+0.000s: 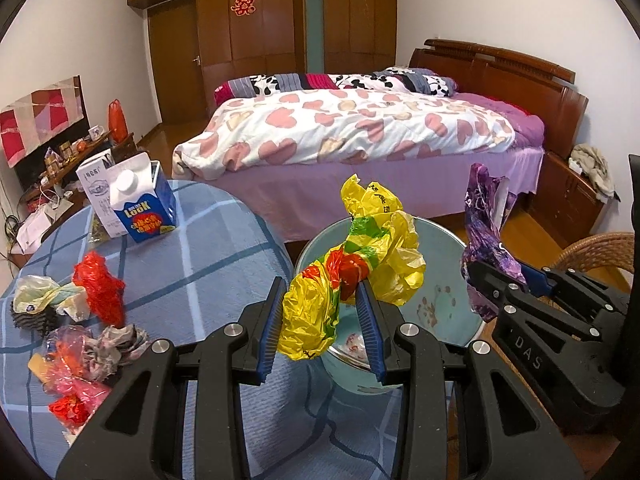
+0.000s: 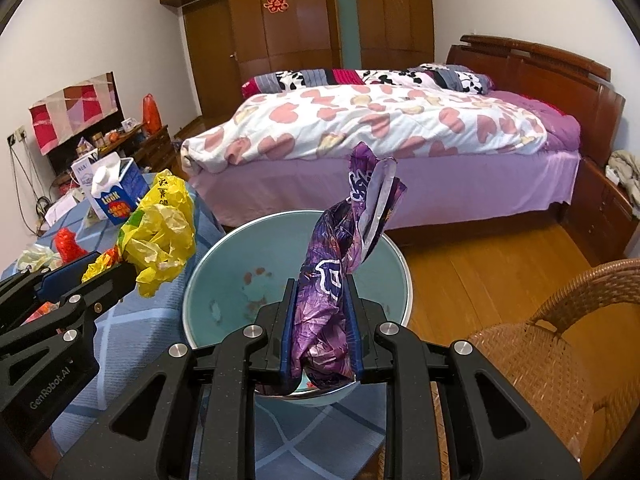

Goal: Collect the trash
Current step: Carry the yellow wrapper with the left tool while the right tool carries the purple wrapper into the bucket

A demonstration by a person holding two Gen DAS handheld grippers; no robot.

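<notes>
My left gripper is shut on a crumpled yellow plastic bag with red and green print, held over the near rim of a pale teal bin. My right gripper is shut on a purple foil wrapper, which stands upright above the same bin. Each gripper shows in the other's view: the right one to the right, the left one with the yellow bag to the left. More trash lies on the table: a red plastic wad, a pale wrapper and a mixed heap.
The table has a blue checked cloth, with a blue milk carton and a white box at its far side. A bed stands behind the bin. A wicker chair sits at the right on the wooden floor.
</notes>
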